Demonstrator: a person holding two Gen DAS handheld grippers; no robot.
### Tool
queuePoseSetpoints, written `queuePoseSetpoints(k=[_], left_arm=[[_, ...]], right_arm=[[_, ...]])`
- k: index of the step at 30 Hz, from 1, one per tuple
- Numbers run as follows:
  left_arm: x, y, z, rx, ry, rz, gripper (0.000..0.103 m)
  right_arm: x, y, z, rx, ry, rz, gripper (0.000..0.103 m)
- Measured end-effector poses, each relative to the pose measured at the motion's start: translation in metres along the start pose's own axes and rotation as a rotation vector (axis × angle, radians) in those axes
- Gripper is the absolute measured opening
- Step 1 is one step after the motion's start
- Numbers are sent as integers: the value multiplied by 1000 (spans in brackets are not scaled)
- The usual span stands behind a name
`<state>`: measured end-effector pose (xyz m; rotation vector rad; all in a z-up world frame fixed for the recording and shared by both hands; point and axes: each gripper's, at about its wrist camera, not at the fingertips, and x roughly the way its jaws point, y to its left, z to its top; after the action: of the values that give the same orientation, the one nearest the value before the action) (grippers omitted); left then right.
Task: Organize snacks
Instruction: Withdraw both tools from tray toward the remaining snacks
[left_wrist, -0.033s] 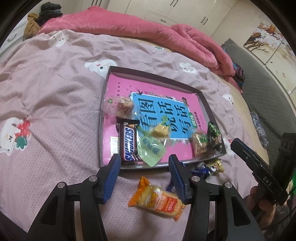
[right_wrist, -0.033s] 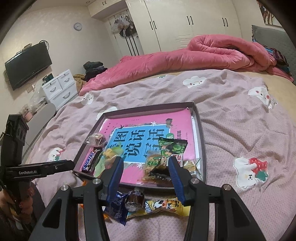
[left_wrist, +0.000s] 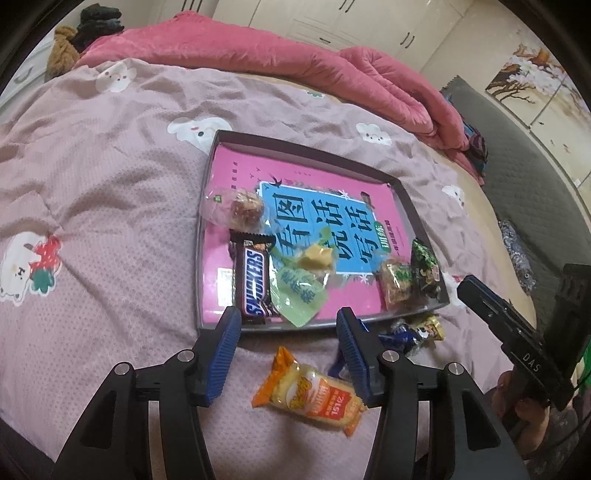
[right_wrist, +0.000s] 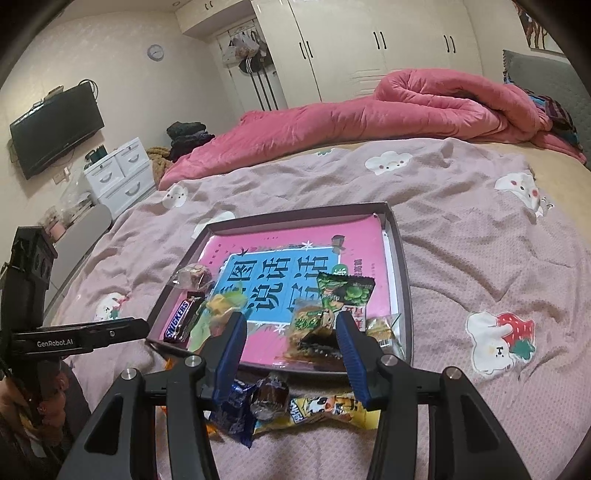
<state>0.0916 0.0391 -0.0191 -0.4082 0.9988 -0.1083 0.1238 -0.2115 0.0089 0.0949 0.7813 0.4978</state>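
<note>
Orange-and-yellow crinkly snack packet (left_wrist: 308, 393) lies loose on the mauve bedspread (left_wrist: 110, 206) beneath my left claw (left_wrist: 290, 354), jaws parted and empty, short of the dark shallow tray (left_wrist: 207, 236). My right claw (right_wrist: 290, 354) hangs half-open over the tray's near rim, blue foil candy (right_wrist: 236, 410) below it.

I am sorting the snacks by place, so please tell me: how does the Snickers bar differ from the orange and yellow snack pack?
The Snickers bar is dark brown and lies inside the tray; the orange and yellow snack pack lies outside it on the bedspread, between the open left gripper's fingers, looking wider. Both are sealed and lie flat.
</note>
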Motion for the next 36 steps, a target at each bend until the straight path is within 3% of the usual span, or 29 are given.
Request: queuePoseSetpoints(k=[36], left_arm=[[9,-14,-62,-106,172,-43,59]], right_arm=[[-7,23,-34,-69,130,13,50]])
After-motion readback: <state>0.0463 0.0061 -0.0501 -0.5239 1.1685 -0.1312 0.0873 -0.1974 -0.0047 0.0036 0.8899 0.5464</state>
